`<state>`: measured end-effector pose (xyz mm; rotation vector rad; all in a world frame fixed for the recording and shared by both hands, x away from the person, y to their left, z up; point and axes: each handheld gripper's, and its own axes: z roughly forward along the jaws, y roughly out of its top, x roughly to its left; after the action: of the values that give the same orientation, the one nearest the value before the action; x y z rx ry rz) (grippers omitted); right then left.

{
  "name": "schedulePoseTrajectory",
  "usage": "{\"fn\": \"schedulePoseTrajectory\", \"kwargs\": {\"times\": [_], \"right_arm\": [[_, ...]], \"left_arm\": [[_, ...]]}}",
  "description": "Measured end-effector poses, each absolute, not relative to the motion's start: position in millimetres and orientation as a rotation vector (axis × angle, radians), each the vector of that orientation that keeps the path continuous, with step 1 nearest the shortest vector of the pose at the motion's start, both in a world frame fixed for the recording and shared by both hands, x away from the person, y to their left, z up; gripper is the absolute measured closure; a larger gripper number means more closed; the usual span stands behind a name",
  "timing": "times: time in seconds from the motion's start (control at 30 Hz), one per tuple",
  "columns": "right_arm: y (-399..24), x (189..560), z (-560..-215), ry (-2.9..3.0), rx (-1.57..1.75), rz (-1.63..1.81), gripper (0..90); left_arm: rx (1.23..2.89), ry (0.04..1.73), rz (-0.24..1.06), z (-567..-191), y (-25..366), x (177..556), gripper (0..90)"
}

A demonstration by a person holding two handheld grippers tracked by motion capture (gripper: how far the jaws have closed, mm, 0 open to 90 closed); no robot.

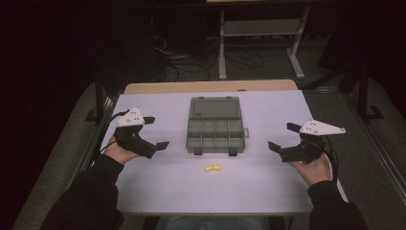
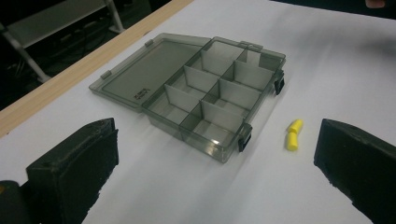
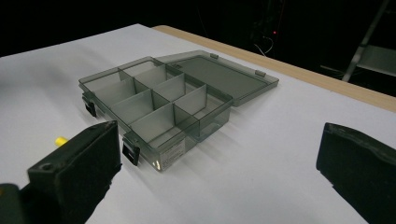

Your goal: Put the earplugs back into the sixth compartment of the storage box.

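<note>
Centrally, open organiser box (image 1: 216,125); yellow earplugs (image 1: 212,168) at 6 o'clock; left gripper (image 1: 152,132), right gripper (image 1: 282,136), jaws spread, empty.

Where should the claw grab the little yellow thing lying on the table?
Probably across its narrow middle, coming straight down from above. The yellow piece lies flat on the white table, apart from the open box, so both long sides are free. Either open claw could reach.

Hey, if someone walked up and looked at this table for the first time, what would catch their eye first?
Probably the smoky grey compartment box lying open at the middle of the white table, lid flat behind it and its compartments apparently empty. Next, the small yellow pieces on the table just in front of it. The left gripper and right gripper wait open on either side, holding nothing.
</note>
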<state>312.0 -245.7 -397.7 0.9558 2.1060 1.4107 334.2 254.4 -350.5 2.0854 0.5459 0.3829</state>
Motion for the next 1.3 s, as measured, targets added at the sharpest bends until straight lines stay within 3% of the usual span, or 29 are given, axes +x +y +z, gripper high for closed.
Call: {"fn": "schedulePoseTrajectory", "kwargs": {"times": [1.3], "right_arm": [[-242.0, 311.6, -398.6, 2.141, 0.924, 1.394, 0.0]], "left_arm": [[2.268, 0.306, 0.263, -370.8, 156.4, 344.2, 0.0]]}}
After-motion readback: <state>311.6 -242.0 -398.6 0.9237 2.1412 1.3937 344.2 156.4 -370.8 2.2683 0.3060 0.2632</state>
